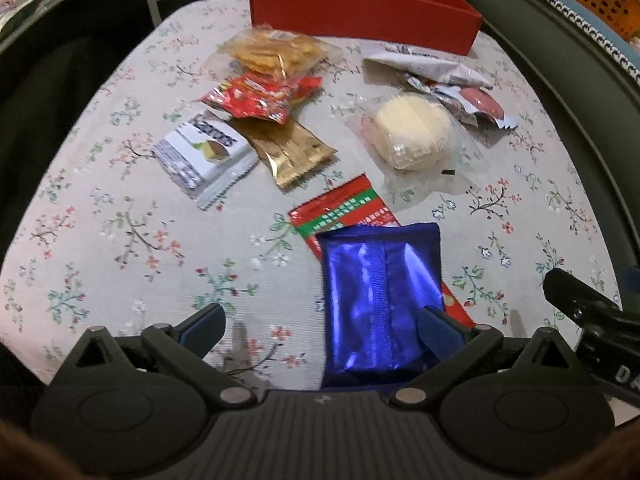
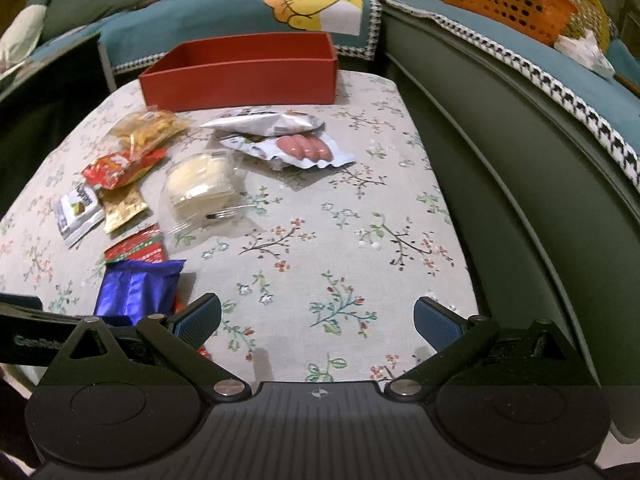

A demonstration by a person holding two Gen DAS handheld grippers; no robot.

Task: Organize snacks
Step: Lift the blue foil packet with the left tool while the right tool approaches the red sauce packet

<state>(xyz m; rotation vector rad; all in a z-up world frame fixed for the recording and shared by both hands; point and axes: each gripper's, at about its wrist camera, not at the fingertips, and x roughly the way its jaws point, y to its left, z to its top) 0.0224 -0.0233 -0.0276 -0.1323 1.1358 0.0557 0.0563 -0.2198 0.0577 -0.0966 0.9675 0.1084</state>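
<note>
Now, with both tongs spread wide, centre the left tongs [image 1: 320,330] over the blue foil packet [image 1: 378,300] lying between its fingers, then close; the right tongs [image 2: 316,318] are empty.

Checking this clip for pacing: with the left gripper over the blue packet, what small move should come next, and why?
Probably shift the left gripper slightly right and close on the blue packet. Its jaws are open, and the packet lies toward the right finger, overlapping a red-green packet. The red box looks empty, so the snacks are not yet packed.
</note>
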